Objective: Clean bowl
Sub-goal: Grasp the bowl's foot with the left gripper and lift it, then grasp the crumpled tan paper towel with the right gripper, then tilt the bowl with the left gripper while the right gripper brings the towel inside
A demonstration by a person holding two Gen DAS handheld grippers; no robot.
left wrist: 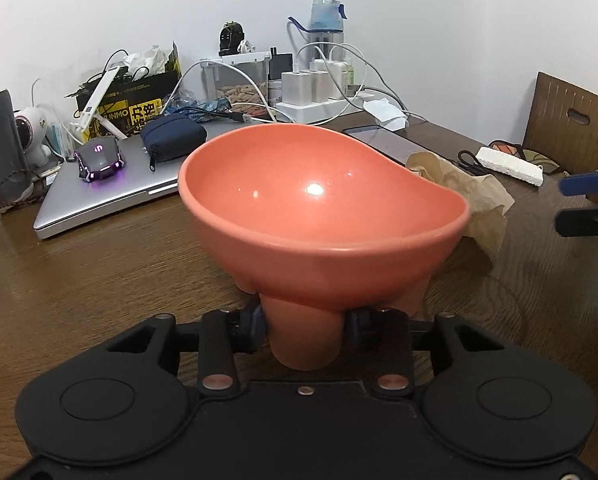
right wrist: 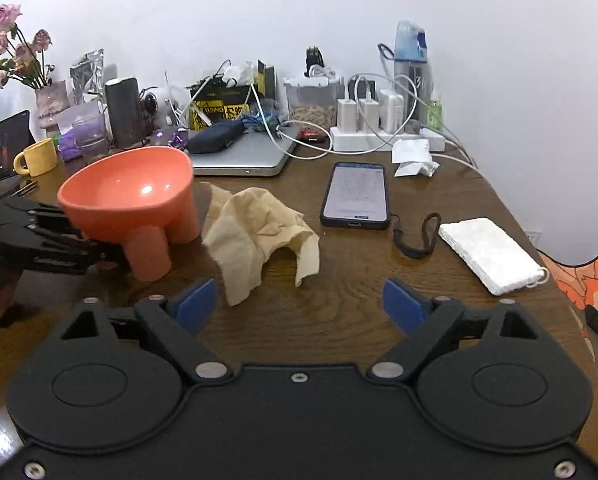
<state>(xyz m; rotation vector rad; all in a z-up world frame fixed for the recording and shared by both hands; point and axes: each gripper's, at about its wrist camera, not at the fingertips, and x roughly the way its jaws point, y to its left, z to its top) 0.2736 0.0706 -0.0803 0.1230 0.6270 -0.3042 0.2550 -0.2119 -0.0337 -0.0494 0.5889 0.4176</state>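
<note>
Nearest the right wrist camera is the right hand-held gripper (right wrist: pixel 299 306), its blue fingers (right wrist: pixel 197 300) spread well apart with nothing between them, hovering over bare wood of the surface (right wrist: pixel 351 320). Taking the bowl as the landmark and going left to right: at the far left of that view the left hand-held gripper (right wrist: pixel 111 256) reaches in level with the bowl's feet, and the left wrist view shows its jaws clamped together on the nearest foot of the bowl (left wrist: pixel 323 208) — one pad pressing each side of that stubby leg. The bowl (right wrist: pixel 129 196) is orange, stands on several short round legs on the surface, and its inside looks glossy, with a bright spot of light in it. Behind the bowl lies a closed silver laptop (right wrist: pixel 243 158) with a dark pouch (right wrist: pixel 215 138) on it, and to the bowl's left a yellow mug (right wrist: pixel 39 157). Just right of the bowl, touching or nearly touching its feet, lies a crumpled beige cloth (right wrist: pixel 259 236). Further right of the bowl is a phone (right wrist: pixel 357 196) lying face up with its screen lit, then a black strap (right wrist: pixel 417 238), and furthest from the bowl a white sponge-like block (right wrist: pixel 491 254) near the surface's right edge.
</note>
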